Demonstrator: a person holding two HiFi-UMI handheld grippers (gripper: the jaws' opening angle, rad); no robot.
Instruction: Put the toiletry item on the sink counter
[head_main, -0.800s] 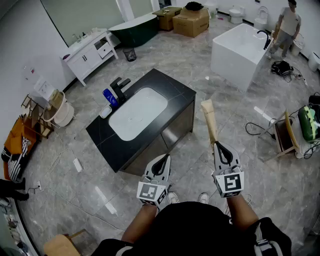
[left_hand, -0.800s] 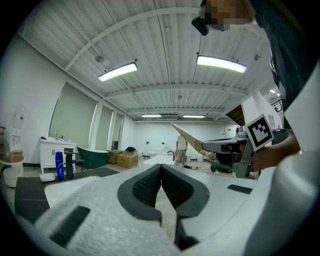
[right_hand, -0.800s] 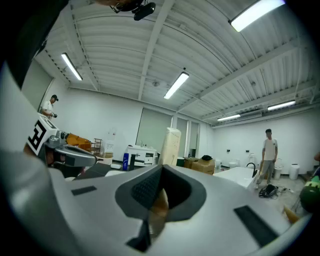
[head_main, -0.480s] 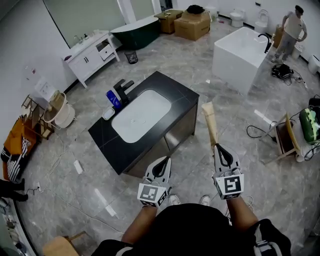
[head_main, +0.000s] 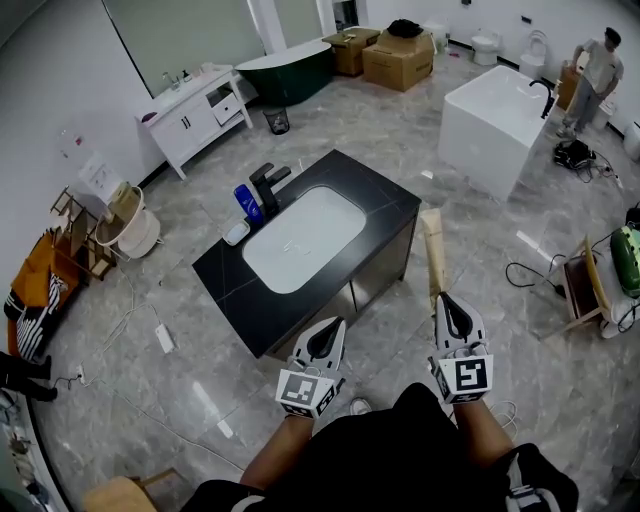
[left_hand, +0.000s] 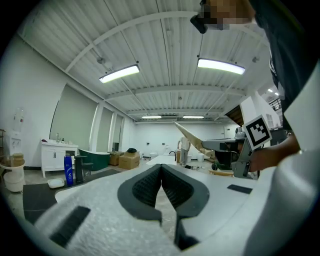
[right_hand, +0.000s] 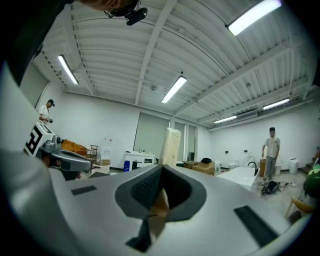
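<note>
The fingers (right_hand: 142, 189) of the right gripper (head_main: 444, 300) are clamped on the lower end of the toiletry item (head_main: 433, 248), a long tan tube-like piece that juts forward out of the grip. The left gripper (head_main: 334, 327) is held level beside it, its fingers pressed together with nothing between them. Both are out in front of the person over the grey floor (head_main: 400, 150), well apart from the sink counter (head_main: 228, 292). The counter's black top carries a white basin (head_main: 303, 240), with a black faucet (head_main: 268, 187) and a blue bottle (head_main: 244, 203) at its far edge. The step in hand looks like the carry toward the counter, and the placing has not begun. The next move calls for closing that gap and bringing the right gripper over a bare strip of black top beside the basin. The item is probably best laid flat there before the fingers part, since a piece this long could tip or roll.
</note>
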